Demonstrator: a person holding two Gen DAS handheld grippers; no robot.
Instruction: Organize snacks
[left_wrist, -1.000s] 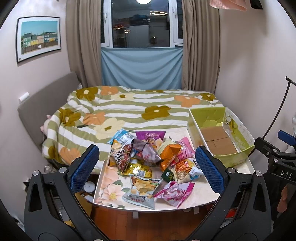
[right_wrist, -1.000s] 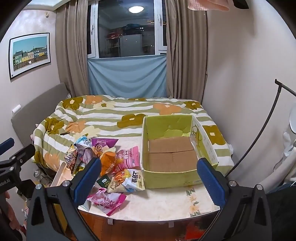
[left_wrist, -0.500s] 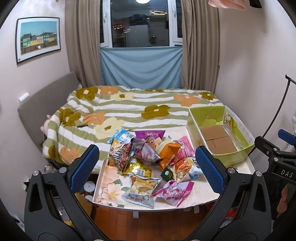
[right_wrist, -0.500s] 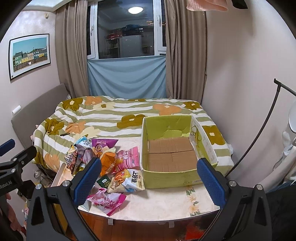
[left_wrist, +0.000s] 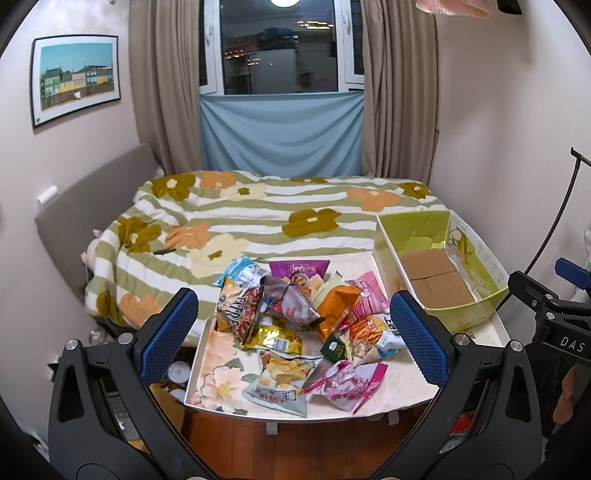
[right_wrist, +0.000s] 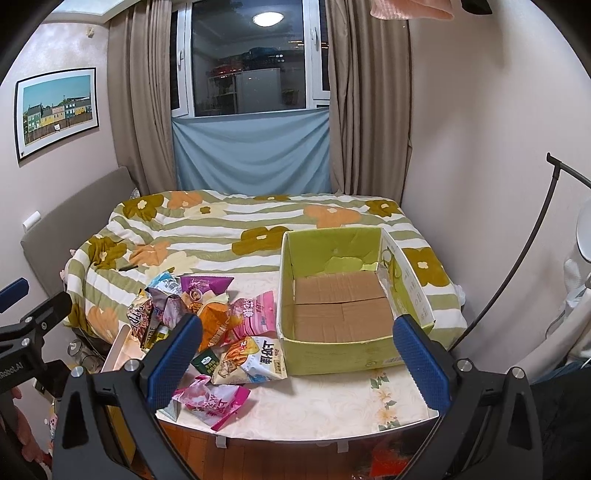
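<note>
A pile of several snack bags (left_wrist: 295, 314) lies on the left half of a white floral table (left_wrist: 402, 391); it also shows in the right wrist view (right_wrist: 218, 328). An open green cardboard box (right_wrist: 336, 350) with nothing in it stands on the table's right side, also seen in the left wrist view (left_wrist: 439, 280). My left gripper (left_wrist: 293, 339) is open, held back from the table's near edge in front of the pile. My right gripper (right_wrist: 295, 354) is open, in front of the box. Neither holds anything.
A bed with a striped floral blanket (left_wrist: 258, 221) lies directly behind the table. Walls close in left and right, with a window and curtains at the back. A black lamp stand (right_wrist: 517, 273) rises at the right. Wooden floor (left_wrist: 295, 443) lies below the table's near edge.
Both views have shifted very slightly; the snacks and box have not moved. Both grippers stay open.
</note>
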